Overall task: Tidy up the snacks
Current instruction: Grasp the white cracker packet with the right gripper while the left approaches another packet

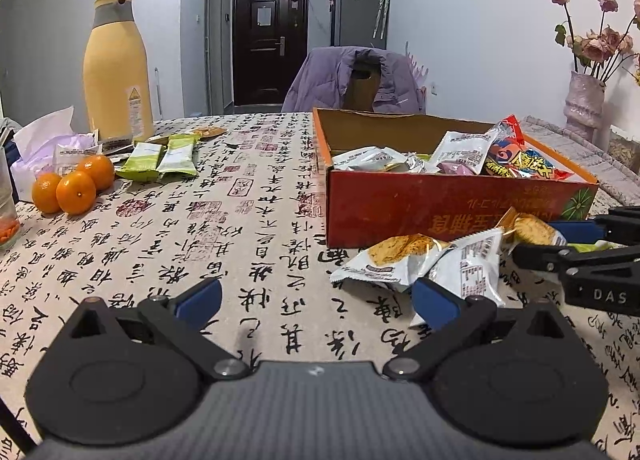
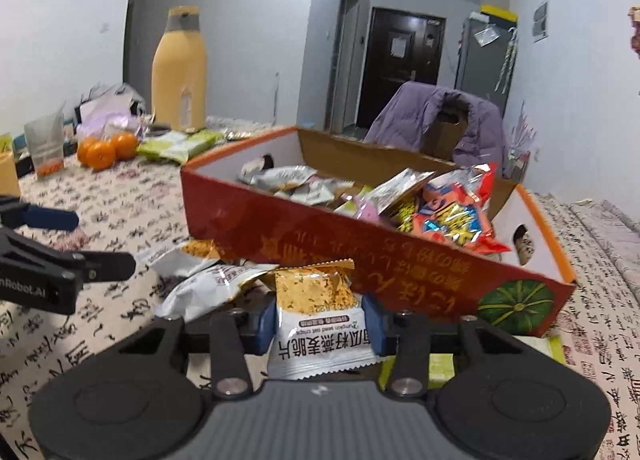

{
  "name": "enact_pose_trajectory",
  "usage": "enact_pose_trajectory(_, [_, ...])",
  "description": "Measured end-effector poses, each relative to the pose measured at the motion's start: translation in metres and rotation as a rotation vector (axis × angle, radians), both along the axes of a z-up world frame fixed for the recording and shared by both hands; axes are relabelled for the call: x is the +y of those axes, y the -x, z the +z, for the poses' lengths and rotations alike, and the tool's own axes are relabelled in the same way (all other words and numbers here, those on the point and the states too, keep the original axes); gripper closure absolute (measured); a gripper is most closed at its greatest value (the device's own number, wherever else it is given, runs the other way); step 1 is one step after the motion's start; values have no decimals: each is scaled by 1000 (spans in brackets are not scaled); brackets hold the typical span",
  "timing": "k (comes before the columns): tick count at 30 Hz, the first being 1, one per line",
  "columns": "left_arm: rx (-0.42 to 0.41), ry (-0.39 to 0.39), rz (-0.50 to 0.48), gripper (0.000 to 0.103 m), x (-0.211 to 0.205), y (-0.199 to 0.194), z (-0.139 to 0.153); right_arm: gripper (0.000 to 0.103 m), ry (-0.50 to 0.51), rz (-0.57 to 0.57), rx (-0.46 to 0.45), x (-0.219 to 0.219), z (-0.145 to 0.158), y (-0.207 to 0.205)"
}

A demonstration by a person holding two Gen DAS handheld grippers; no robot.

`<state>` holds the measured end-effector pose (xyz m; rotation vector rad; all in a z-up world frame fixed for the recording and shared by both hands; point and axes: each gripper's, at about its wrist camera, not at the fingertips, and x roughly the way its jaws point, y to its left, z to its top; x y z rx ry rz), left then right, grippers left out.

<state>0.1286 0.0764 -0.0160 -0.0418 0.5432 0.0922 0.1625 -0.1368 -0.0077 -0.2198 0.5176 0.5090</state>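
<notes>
My right gripper [image 2: 320,322] is shut on a white and gold oat crisp packet [image 2: 316,300], its blue pads pressing both sides, just in front of the red cardboard box [image 2: 320,232]. The box [image 1: 440,211] holds several snack packets, among them a red and orange bag [image 2: 456,219]. Two more crisp packets [image 1: 396,260] [image 1: 476,264] lie on the tablecloth before the box. My left gripper [image 1: 318,300] stands open over the cloth with nothing between its fingers, its right finger beside those packets. In the left wrist view the right gripper [image 1: 540,242] enters from the right, holding the packet [image 1: 528,230].
Two green packets [image 1: 160,159], three oranges [image 1: 76,187] and a tall yellow bottle [image 1: 116,71] stand at the far left. A green packet [image 2: 440,368] lies under my right gripper. A chair with a purple jacket [image 1: 352,79] is behind the table; a vase [image 1: 584,103] is at the right.
</notes>
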Motion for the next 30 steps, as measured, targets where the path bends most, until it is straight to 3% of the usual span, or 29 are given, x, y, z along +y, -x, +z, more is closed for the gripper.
enact_pose_trajectory(10, [0,-3,-10,0,-15,-7,9,59,-96,-113,-51,-40,15,5])
enact_pose_trajectory(21, [59,-17,5,0,-34,-34,14,59,-129,-246,-42,-87,6,-5])
enact_pose_trajectory(30, [153,-5,112,0,-43,-70,12,59,-134,-282,-18,-92,-10,-14])
